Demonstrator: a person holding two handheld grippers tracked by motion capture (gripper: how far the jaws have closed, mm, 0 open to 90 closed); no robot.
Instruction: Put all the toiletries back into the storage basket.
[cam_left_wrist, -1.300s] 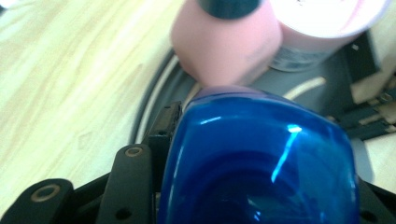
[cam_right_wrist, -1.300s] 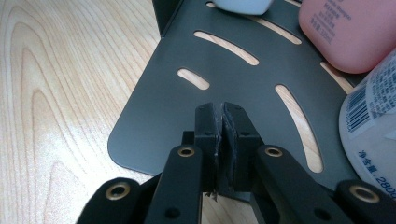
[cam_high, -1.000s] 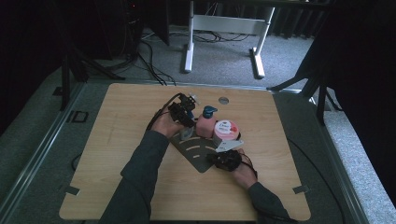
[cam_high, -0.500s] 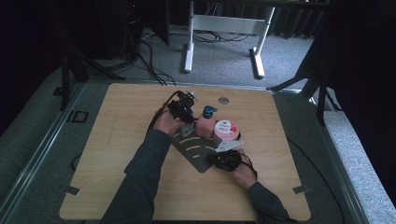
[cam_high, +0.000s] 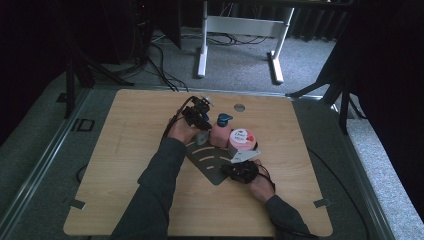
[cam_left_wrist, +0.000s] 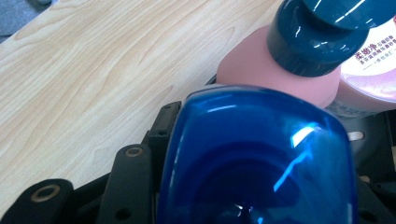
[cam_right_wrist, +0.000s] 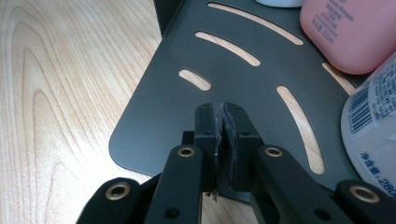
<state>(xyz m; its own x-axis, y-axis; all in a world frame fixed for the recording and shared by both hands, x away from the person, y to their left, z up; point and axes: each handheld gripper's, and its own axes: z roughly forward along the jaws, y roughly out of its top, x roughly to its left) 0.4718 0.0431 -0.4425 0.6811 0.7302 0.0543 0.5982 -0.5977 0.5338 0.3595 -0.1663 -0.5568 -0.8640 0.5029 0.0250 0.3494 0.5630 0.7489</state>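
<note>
A dark slotted tray (cam_high: 209, 162) lies on the wooden table. On it stand a pink bottle with a dark blue cap (cam_high: 220, 132) and a pink jar with a white label (cam_high: 242, 140). My left gripper (cam_high: 202, 122) is just left of the bottle and is shut on a glossy blue container (cam_left_wrist: 257, 158), whose body hides the jaw tips. The capped bottle (cam_left_wrist: 280, 60) stands right behind it. My right gripper (cam_right_wrist: 223, 116) is shut on the front rim of the tray (cam_right_wrist: 154, 126), with the pink bottle (cam_right_wrist: 350, 32) and the barcoded jar (cam_right_wrist: 373, 126) at its right.
A round grommet hole (cam_high: 239, 107) sits near the table's far edge. Bare wood (cam_high: 125, 140) lies to the left of the tray and along the near side. A white desk frame (cam_high: 202, 50) and cables are on the floor beyond the table.
</note>
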